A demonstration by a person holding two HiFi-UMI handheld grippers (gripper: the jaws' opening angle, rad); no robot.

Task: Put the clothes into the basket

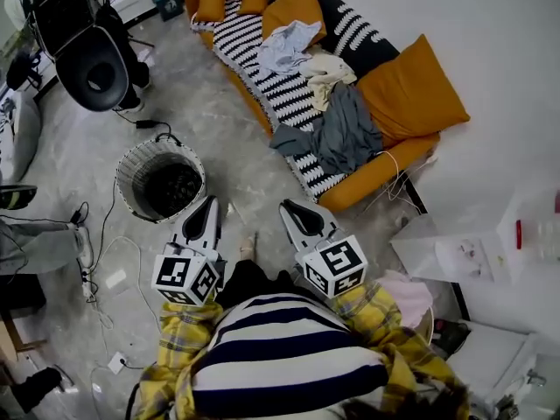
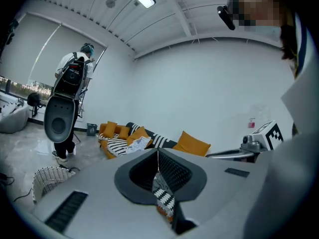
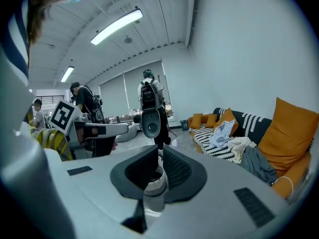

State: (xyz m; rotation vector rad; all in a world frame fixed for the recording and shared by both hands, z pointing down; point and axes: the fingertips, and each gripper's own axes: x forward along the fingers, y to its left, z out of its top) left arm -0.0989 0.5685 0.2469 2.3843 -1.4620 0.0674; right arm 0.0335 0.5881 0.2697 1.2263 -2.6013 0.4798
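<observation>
Three garments lie on the striped sofa (image 1: 262, 77): a light blue shirt (image 1: 289, 46), a cream piece (image 1: 325, 73) and a grey one (image 1: 346, 129). The right gripper view shows them too, the blue shirt (image 3: 223, 133) behind the grey garment (image 3: 259, 164). A round white mesh basket (image 1: 160, 179) stands on the floor left of the sofa, something dark inside it. My left gripper (image 1: 208, 208) is shut and empty, its tip just right of the basket. My right gripper (image 1: 293, 208) is shut and empty, pointing at the sofa's near end. Neither touches any cloth.
A person carrying black gear (image 1: 92, 59) stands at the upper left. Cables and plugs (image 1: 105, 265) trail over the floor by the basket. White boxes (image 1: 455, 252) and a pink cloth (image 1: 411, 297) sit at the right. Orange cushions (image 1: 411, 90) line the sofa back.
</observation>
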